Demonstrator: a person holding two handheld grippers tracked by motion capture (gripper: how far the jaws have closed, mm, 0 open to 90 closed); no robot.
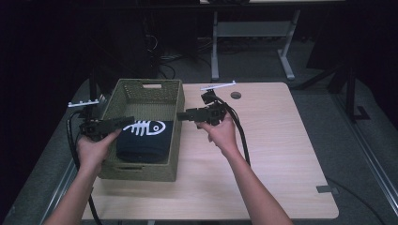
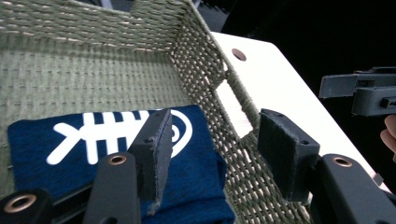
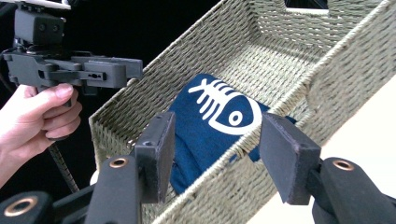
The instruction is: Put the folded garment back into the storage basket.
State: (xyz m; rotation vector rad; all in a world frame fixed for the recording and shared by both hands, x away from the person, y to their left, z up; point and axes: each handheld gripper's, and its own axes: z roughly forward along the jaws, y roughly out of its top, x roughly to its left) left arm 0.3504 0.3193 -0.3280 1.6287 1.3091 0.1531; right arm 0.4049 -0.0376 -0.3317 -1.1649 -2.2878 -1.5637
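High view, basket: woven green basket (image 1: pixel 174 125) sits at the table's (image 1: pixel 281 154) left edge, reaching its far left corner.
High view, cloth: folded navy cloth (image 1: pixel 141 140) with a white fishbone print lies in the near half of the basket floor.
High view, left gripper: left gripper (image 1: pixel 127 121) is held by the left hand (image 1: pixel 94 151) over the basket's left rim, tips pointing toward the table's right edge, above the cloth; spread cannot be told from here.
High view, right gripper: right gripper (image 1: pixel 180 115) is held by the right hand (image 1: pixel 220 132) at the basket's right rim, tips pointing left; spread cannot be told from here.
Left gripper view, jaws: spread apart with nothing between the pads (image 2: pixel 158 149); one pad hangs above the cloth (image 2: pixel 196 172), the other beside the basket wall (image 2: pixel 224 121) with its handle slot.
Left gripper view, other gripper: right gripper (image 2: pixel 327 86) appears beyond the wall, over the table (image 2: pixel 275 88).
Right gripper view, jaws: spread apart and empty, pads (image 3: pixel 288 156) straddling the near wall of the basket (image 3: pixel 224 186); the cloth (image 3: pixel 205 135) lies inside, leaning against that wall.
Right gripper view, other gripper: left gripper (image 3: pixel 135 69) sits at the far rim in the left hand (image 3: pixel 32 116).
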